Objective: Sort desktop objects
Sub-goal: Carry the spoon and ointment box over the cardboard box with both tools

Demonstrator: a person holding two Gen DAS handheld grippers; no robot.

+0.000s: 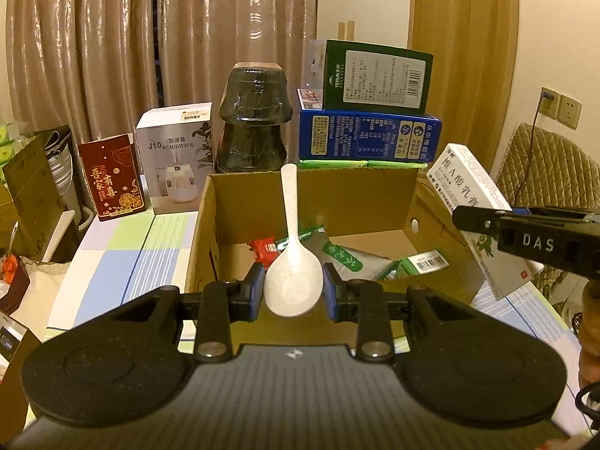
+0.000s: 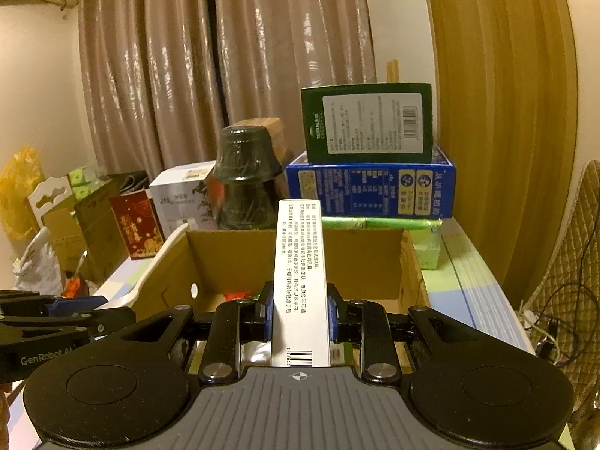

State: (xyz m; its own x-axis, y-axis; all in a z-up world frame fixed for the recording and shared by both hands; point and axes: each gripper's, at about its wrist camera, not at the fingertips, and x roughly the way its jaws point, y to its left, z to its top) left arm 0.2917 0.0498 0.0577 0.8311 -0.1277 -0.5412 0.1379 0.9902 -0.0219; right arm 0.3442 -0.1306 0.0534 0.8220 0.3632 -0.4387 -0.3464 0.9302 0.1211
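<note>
My left gripper (image 1: 294, 290) is shut on the bowl of a white plastic spoon (image 1: 290, 255), handle pointing up, held over the near edge of an open cardboard box (image 1: 243, 202). Inside the box lie a red packet (image 1: 264, 248), green sachets (image 1: 343, 258) and a small green carton (image 1: 422, 262). My right gripper (image 2: 300, 313) is shut on a tall white medicine box (image 2: 298, 262), held upright above the same cardboard box (image 2: 232, 247). That medicine box also shows at the right of the left wrist view (image 1: 474, 202), with the right gripper's body (image 1: 525, 240).
Behind the cardboard box stand a dark stacked jar (image 1: 255, 120), a white humidifier box (image 1: 174, 157), a red box (image 1: 112, 176), and a blue carton (image 1: 369, 133) with a green box (image 1: 377, 75) on top. A checked tablecloth (image 1: 123, 247) covers the table. Curtains hang behind.
</note>
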